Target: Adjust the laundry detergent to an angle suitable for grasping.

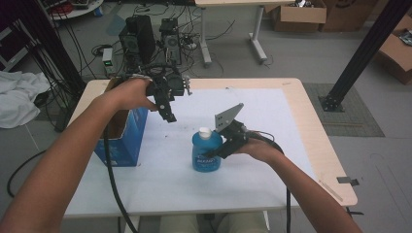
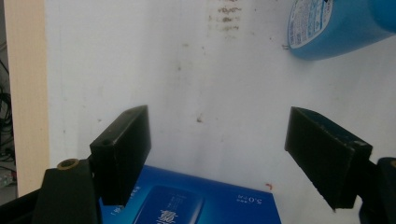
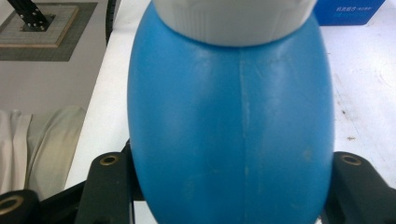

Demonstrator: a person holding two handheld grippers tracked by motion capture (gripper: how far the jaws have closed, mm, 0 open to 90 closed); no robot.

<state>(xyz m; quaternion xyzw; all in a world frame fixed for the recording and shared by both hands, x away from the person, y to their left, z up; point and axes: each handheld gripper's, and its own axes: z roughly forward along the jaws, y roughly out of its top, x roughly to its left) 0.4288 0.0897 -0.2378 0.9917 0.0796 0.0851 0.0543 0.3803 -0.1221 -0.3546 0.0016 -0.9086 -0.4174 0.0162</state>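
A: Centre of the high view: blue bottle (image 1: 206,151) upright on the white table (image 1: 272,160), white cap (image 1: 205,131) on top. Right gripper (image 1: 217,155) clamped on the bottle's side from the right, presumably to keep it steady.

B: Right gripper view: bottle body (image 3: 233,121) wedged between both jaws, contact itself hidden at the lower corners. Probably a light grip, not a firm squeeze.

A: Upper left of centre in the high view: left gripper (image 1: 167,111) raised above the table, pointing down.

B: Left gripper view: jaws wide apart, nothing between, bare table beneath. Blue box (image 2: 196,200) along the bottom edge, bottle at upper right; likely poised for the cap.
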